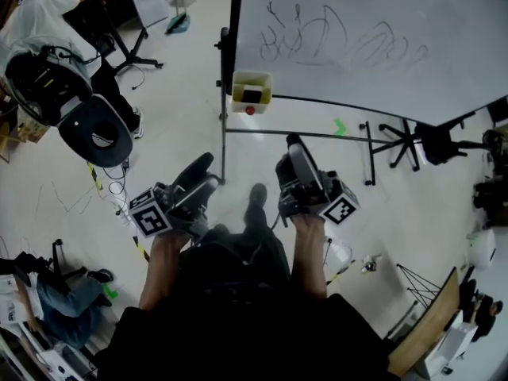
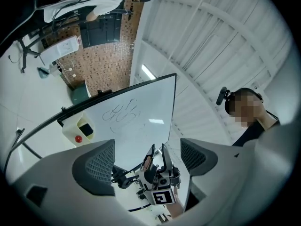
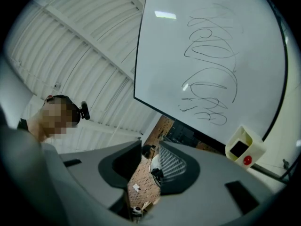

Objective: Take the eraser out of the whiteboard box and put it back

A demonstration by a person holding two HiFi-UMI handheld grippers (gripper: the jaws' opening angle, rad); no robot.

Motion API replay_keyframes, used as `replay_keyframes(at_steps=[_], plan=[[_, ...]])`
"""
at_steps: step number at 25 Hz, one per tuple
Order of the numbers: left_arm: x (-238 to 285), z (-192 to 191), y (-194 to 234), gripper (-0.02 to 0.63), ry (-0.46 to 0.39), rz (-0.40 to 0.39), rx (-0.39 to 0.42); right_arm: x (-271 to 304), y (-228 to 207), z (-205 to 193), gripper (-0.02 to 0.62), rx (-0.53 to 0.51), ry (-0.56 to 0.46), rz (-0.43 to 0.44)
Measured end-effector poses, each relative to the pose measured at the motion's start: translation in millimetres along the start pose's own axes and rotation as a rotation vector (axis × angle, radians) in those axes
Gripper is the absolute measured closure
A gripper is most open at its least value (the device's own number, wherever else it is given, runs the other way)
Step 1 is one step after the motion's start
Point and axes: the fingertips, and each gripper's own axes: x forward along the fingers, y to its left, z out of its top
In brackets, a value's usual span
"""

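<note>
The black eraser (image 1: 252,95) sits in the cream whiteboard box (image 1: 236,94) at the whiteboard's (image 1: 357,38) lower-left corner, upper centre of frame. Open floor (image 1: 254,153) separates it from both empty claws below: the left claw (image 1: 206,173) is wide apart, the right claw (image 1: 295,146) narrowly apart.

One whiteboard (image 1: 357,46), one box (image 1: 238,101), one eraser (image 1: 252,95), two grippers (image 1: 208,171) (image 1: 294,145).
</note>
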Motion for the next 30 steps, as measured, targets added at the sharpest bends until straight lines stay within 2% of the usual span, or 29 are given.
replay_keyframes(at_steps=[6,15,19,22,30], plan=[[-32.2,-12.3,-17.7,0.178,-0.006,-0.032,-0.017,-12.4,38.5,-24.7,0.465,-0.035,0.012,-0.011],[-58.0,-31.5,-37.8,0.178,0.018,-0.059,-0.057,-25.9,73.0,-51.9,0.466,-0.047,0.019,-0.043],[-55.8,-36.7,-45.4,0.178,0.026,-0.08,-0.049,-30.7,81.9,-51.5,0.466,-0.066,0.024,-0.056],[-54.5,-41.8,-47.1,0.178,0.017,-0.096,-0.071,-31.4,86.6,-49.1,0.466,-0.073,0.035,-0.056],[-45.4,-53.4,-53.0,0.178,0.01,-0.101,-0.065,-39.7,93.9,-48.4,0.466,-0.063,0.066,-0.051]])
